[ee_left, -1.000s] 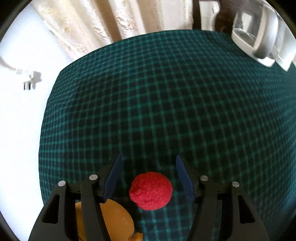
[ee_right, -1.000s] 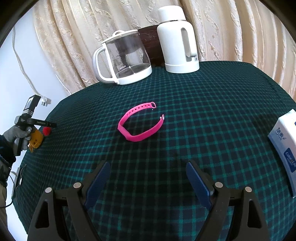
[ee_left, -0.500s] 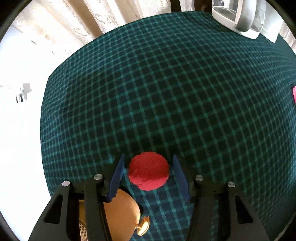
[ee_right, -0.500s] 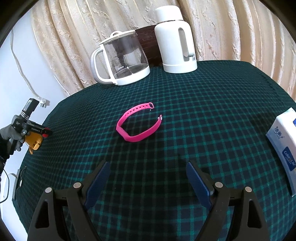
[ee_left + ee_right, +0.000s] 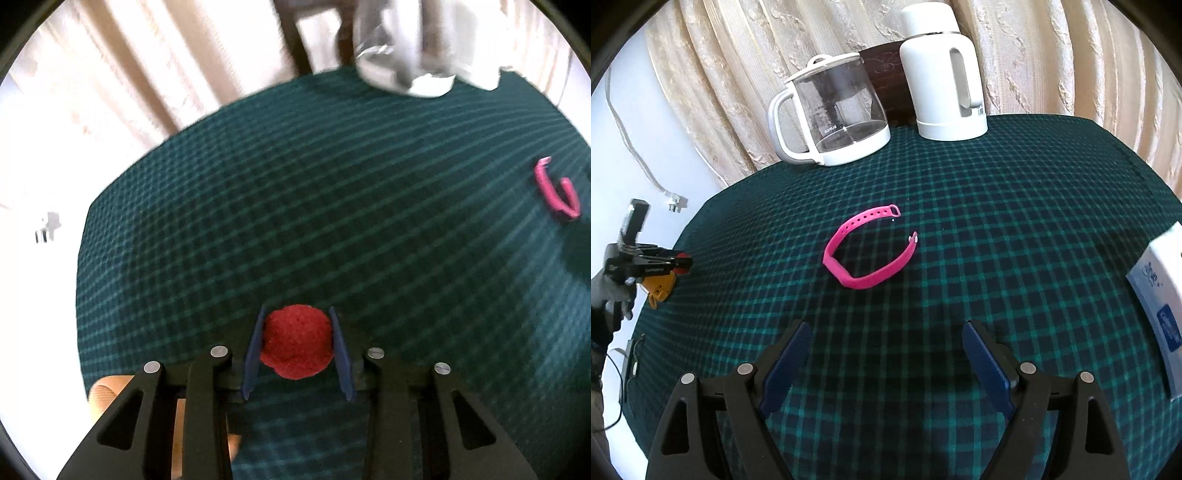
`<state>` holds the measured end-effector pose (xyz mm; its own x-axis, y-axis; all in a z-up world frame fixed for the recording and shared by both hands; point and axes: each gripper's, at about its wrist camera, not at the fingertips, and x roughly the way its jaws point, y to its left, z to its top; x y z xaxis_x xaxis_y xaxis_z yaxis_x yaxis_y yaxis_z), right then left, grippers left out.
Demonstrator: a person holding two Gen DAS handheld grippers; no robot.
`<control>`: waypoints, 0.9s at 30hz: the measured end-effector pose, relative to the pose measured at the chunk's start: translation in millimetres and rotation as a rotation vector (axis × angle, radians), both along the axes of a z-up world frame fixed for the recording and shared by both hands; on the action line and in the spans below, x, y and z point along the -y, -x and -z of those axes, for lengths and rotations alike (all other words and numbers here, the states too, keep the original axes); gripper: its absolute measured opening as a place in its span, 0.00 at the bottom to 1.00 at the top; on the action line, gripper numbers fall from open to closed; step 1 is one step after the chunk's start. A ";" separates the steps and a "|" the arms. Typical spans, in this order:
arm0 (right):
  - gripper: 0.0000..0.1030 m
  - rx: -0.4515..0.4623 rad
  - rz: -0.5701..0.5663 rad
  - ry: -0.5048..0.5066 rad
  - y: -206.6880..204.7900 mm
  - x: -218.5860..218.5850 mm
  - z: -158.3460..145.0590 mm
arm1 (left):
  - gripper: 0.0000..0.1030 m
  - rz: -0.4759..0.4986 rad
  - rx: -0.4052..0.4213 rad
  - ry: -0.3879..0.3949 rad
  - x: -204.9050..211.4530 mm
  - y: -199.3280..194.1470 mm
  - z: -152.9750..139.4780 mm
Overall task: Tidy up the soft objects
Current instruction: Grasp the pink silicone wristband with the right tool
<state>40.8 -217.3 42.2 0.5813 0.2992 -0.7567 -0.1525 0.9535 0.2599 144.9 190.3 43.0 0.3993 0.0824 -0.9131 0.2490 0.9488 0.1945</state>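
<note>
A fuzzy red ball (image 5: 295, 341) sits between the blue pads of my left gripper (image 5: 297, 309). The jaws are closing and both pads press its sides. In the right wrist view that gripper (image 5: 677, 263) is at the table's far left edge, held by a gloved hand (image 5: 613, 291), with the red ball (image 5: 684, 259) at its tip. A pink rubber wrist strap (image 5: 866, 251) lies curled mid-table, also visible in the left wrist view as the strap (image 5: 557, 188). My right gripper (image 5: 886, 325) hovers open in front of it with nothing between its fingers.
A yellow-orange toy (image 5: 659, 286) lies under the left gripper, seen close as the toy (image 5: 107, 398). A glass kettle (image 5: 831, 118) and a white kettle (image 5: 945, 74) stand at the back. A tissue pack (image 5: 1160, 295) lies at the right edge of the green checked cloth (image 5: 1015, 206).
The left gripper's jaws have closed in on the red ball and the gripper has swung right with it, away from the yellow toy. The right gripper has stayed put.
</note>
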 end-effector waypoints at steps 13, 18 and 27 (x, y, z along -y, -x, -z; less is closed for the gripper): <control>0.91 -0.094 -0.038 -0.031 -50.3 -16.7 14.0 | 0.35 0.037 0.177 0.284 73.1 39.7 -24.9; 0.91 -0.069 -0.075 0.032 -57.9 -37.9 18.0 | 0.35 -0.002 0.225 0.352 78.3 46.8 -29.1; 0.94 -0.051 -0.048 0.088 -78.3 -54.3 22.3 | 0.35 -0.047 0.262 0.397 76.0 55.6 -24.5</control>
